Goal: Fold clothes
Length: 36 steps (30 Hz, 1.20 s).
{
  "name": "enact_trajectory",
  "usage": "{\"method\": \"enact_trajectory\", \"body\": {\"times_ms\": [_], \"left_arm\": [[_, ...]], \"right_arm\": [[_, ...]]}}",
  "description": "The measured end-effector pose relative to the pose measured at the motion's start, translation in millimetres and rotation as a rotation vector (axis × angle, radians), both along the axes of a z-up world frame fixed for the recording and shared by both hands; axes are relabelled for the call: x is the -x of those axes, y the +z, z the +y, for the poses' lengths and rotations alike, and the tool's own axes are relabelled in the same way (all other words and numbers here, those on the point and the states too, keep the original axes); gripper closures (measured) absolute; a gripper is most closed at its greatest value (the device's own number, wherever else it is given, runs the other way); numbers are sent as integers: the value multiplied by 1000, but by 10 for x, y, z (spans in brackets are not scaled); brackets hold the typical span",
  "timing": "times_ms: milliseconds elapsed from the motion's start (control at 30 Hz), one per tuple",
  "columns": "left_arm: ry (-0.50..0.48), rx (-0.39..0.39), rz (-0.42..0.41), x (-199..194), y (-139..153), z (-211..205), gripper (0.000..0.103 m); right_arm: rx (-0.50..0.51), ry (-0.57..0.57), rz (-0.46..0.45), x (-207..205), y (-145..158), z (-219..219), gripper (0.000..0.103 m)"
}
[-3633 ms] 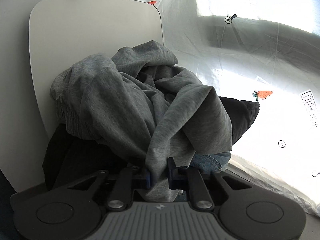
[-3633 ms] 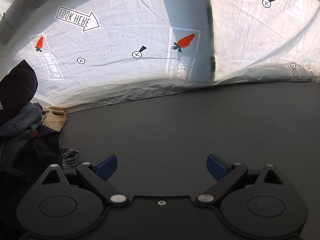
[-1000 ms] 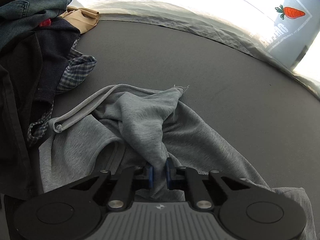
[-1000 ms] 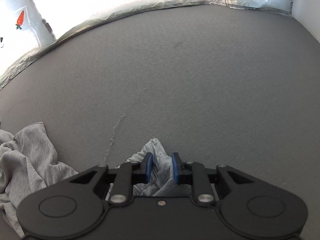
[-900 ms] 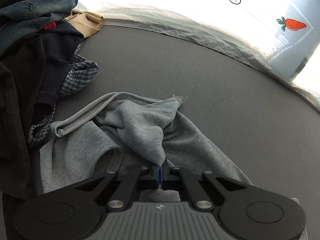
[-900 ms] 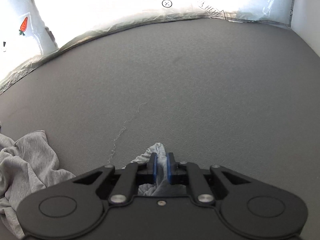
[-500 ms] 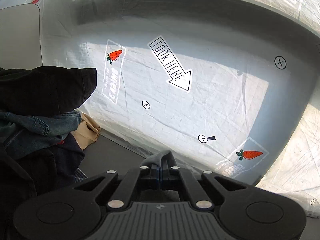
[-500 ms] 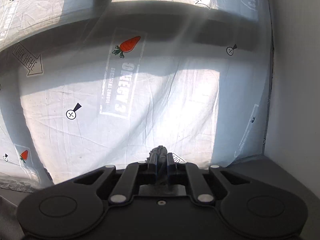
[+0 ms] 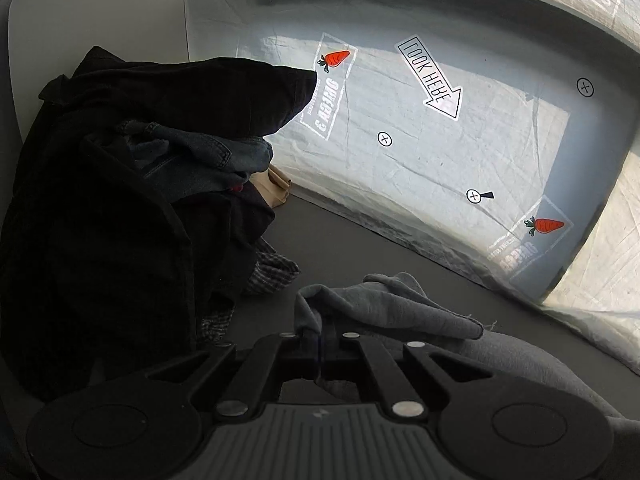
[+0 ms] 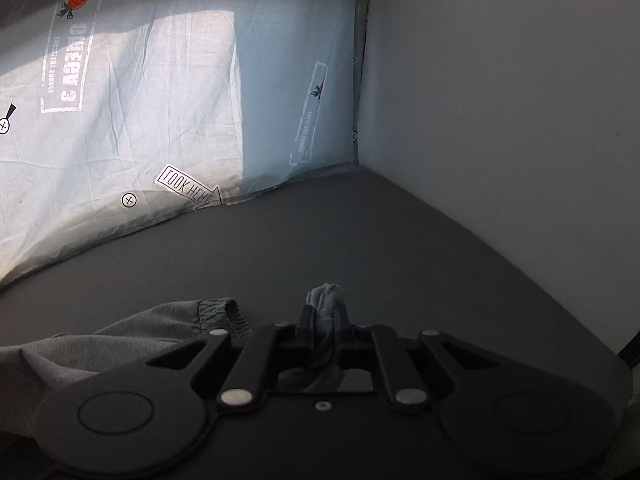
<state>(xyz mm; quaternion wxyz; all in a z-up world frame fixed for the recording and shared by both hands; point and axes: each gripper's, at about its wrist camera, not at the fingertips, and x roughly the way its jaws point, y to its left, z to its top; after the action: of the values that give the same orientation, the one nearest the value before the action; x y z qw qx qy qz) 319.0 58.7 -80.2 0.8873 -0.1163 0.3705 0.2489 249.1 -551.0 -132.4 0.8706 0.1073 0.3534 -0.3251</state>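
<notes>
A grey sweat garment (image 9: 400,304) hangs between my two grippers above the dark grey table (image 9: 344,240). My left gripper (image 9: 319,334) is shut on a bunched fold of it, and the cloth drapes off to the right. In the right wrist view my right gripper (image 10: 325,312) is shut on another bunch of the same grey garment (image 10: 326,296), which sticks up between the pads. An elastic cuff or hem (image 10: 216,310) of the garment shows to the left of the fingers.
A pile of dark clothes (image 9: 120,200) with denim and a checked piece stands at the left, against a white chair back (image 9: 100,12). A white printed sheet (image 9: 420,140) hangs behind the table. A white wall (image 10: 500,100) bounds the table (image 10: 320,240) on the right.
Both grippers closed tight on the grey garment and lifted it off the table. The views swung up from the tabletop to the sheet, then tipped back down a little.
</notes>
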Motion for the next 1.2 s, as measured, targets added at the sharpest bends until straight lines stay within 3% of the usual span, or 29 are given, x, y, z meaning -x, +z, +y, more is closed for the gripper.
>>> {"method": "enact_trajectory", "body": {"times_ms": [100,200,333,500,733,867,1000,1200], "left_arm": [[-15,35,200,226,-654,-34,101],[13,109,294,379,-1019,-21,96],[1,53,298,410,-1092,-6,90],[-91,-2,299,362,-1101,-43,71],[-216,-120,371,373,-1335,-241,59],[-240,-148,354,384,-1362,-244,53],[-185,-118,312,375,-1362,-127,51],[16,32,270,355,-1373,184,52]], "right_arm": [[-118,-18,132,216,-464,-25,88],[-151,4,128,320,-531,15,79],[-144,44,114,220,-522,-3,69],[-214,16,84,120,-618,-37,64],[-256,-14,94,329,-767,54,57],[-290,-33,63,451,-781,31,47],[-316,-77,27,595,-747,-46,41],[-328,-136,13,787,-773,-133,36]]}}
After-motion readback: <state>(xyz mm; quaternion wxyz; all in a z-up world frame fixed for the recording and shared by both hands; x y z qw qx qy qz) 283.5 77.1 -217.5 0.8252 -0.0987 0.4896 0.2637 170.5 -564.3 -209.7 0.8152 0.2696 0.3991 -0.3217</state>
